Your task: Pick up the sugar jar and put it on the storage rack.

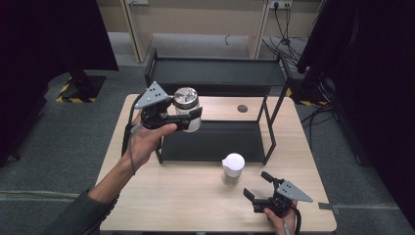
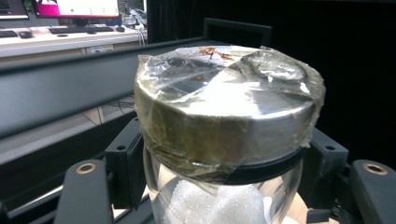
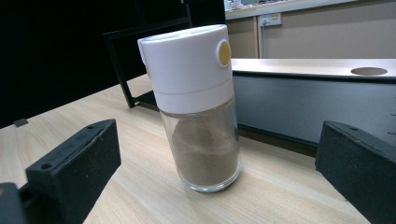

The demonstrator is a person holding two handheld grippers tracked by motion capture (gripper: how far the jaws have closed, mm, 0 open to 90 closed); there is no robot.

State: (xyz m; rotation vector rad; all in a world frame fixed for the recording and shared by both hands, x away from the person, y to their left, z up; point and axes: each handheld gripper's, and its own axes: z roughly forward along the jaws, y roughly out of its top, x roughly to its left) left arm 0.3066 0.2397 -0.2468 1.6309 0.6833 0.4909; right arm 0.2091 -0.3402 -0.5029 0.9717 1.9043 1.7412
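A glass jar (image 1: pixel 187 108) with a taped metal lid (image 2: pixel 224 107) and white filling hangs in the air over the left end of the black rack (image 1: pixel 215 139). My left gripper (image 1: pixel 183 119) is shut on it, its jaws clamping the glass just below the lid. A white-capped shaker (image 1: pixel 233 168) holding brown powder (image 3: pixel 205 149) stands upright on the wooden table (image 1: pixel 171 196) in front of the rack. My right gripper (image 1: pixel 258 186) rests near the table's front right edge, open, aimed at the shaker and apart from it.
The black two-level rack spans the table's middle, with its upper shelf (image 1: pixel 215 68) at the back. A round hole (image 1: pixel 242 108) marks the tabletop behind the lower shelf. Dark curtains and cables line both sides of the room.
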